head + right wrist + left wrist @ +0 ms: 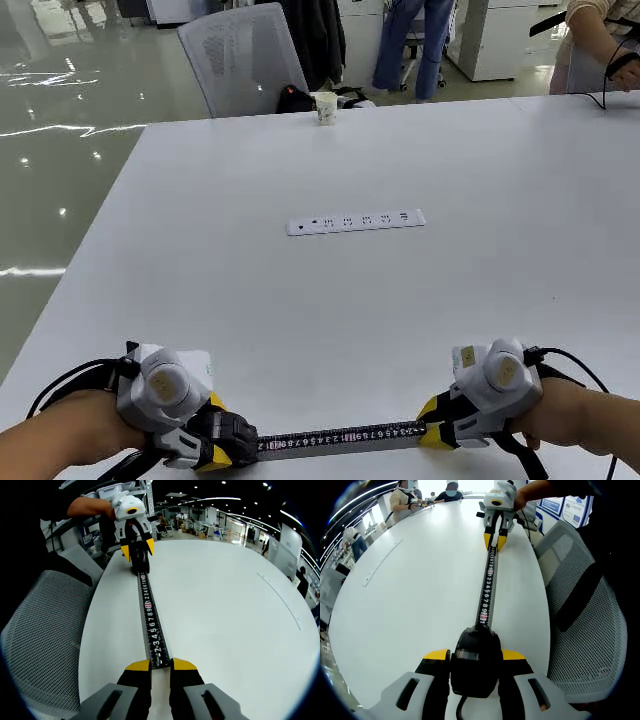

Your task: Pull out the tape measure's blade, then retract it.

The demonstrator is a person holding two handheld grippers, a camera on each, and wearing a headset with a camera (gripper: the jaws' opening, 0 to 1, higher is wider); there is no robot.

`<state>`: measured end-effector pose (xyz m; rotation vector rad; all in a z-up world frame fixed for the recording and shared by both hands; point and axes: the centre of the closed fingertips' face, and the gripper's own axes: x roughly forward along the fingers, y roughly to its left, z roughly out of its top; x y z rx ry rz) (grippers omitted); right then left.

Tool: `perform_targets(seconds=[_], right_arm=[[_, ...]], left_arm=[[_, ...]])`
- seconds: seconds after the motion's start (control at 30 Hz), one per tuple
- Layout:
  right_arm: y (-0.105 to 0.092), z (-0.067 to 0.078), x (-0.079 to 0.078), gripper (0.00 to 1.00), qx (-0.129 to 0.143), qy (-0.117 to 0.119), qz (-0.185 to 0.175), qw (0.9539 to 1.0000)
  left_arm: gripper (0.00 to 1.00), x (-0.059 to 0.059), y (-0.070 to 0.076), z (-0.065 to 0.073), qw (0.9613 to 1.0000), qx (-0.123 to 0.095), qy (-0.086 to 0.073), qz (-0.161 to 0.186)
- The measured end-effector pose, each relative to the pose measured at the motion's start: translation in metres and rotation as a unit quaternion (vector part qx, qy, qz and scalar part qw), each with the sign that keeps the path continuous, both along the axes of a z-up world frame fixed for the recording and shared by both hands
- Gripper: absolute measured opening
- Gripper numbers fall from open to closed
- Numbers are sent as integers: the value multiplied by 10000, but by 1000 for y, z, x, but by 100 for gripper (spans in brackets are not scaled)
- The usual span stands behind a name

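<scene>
My left gripper (475, 655) clamps the tape measure case (474, 672) and my right gripper (160, 665) pinches the blade (150, 620), stretched along the table (350, 300) near edge; pull-out looks done, so next I'd feed it back slowly.

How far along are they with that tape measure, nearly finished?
About halfway, it seems. Done: the blade is pulled out, stretched over the table between the two claws. In hand: the left claw clamps the black case and the right claw pinches the blade's tip. Left: letting the blade run back into the case.
</scene>
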<state>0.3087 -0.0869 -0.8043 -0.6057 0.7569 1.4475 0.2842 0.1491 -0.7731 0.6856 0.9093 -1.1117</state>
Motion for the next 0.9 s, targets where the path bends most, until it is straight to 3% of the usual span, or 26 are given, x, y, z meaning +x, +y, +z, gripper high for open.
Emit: perform_targets(seconds=[0.9], right_arm=[[-12, 0, 0, 10, 18, 16, -87, 10000]], left_arm=[[32, -1, -1, 1, 10000, 13, -16, 28]])
